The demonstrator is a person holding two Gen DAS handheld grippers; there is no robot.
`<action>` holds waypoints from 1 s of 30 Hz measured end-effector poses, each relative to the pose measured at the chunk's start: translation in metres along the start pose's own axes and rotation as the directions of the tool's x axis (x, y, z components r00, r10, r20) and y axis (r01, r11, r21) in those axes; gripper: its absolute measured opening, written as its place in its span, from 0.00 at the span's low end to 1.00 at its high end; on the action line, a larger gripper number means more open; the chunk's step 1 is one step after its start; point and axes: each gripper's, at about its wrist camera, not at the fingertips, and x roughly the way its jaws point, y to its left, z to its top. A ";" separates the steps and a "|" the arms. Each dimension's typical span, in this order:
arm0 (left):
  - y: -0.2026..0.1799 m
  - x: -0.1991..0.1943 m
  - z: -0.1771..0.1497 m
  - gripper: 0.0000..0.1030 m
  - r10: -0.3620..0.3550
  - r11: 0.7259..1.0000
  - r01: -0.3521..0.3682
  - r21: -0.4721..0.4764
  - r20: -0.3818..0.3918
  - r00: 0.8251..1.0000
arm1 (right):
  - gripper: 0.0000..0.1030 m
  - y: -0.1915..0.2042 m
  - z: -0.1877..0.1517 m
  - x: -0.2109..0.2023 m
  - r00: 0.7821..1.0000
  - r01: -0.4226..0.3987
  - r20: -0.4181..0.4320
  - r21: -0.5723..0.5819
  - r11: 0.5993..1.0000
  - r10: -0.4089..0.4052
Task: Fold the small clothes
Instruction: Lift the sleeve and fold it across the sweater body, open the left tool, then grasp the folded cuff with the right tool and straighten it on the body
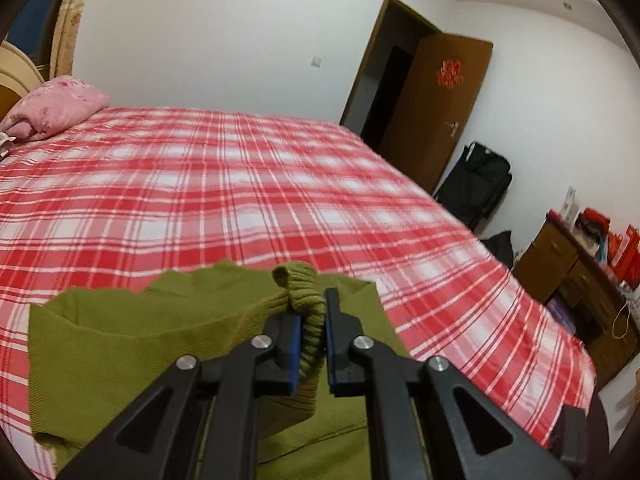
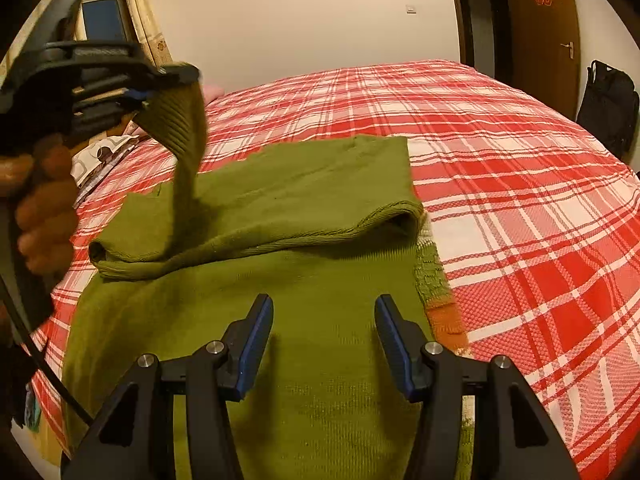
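The green knit sweater [image 2: 304, 200] lies partly folded on the near side of the plaid bed [image 2: 520, 160], soft and limp, so it is best taken by its ribbed cuff or hem. The left gripper [image 1: 310, 320], raised at the left, clamps the sleeve cuff [image 1: 304, 284]. The right gripper [image 2: 324, 344] hovers over the near body, jaws apart and empty.

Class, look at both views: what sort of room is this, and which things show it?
Most likely a home bedroom: a large bed under a red plaid cover, a pink pillow at its head, and a wooden door standing open.
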 end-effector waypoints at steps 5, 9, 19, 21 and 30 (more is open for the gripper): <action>-0.009 -0.004 -0.009 0.47 0.030 0.997 -0.030 0.066 -0.008 1.000 | 0.53 -0.006 -0.004 0.008 1.000 0.006 -0.009 0.005 1.000 -0.006; -0.006 -0.044 -0.017 0.71 0.051 0.982 -0.064 0.178 0.075 0.996 | 0.62 -0.011 -0.005 0.009 1.000 -0.017 -0.002 0.021 1.000 0.017; 0.113 -0.091 -0.073 0.89 0.407 0.896 -0.412 0.167 0.064 0.911 | 0.63 -0.013 0.023 -0.001 0.999 -0.020 0.029 0.037 0.999 0.019; 0.136 -0.090 -0.082 0.89 0.454 0.884 -0.453 0.118 0.021 0.891 | 0.63 -0.014 0.042 0.004 0.998 -0.056 0.028 0.056 0.997 0.055; 0.181 -0.070 -0.111 0.89 0.444 0.896 -0.442 0.043 -0.133 0.886 | 0.53 -0.013 0.097 0.085 0.991 -0.030 -0.126 0.093 0.995 0.042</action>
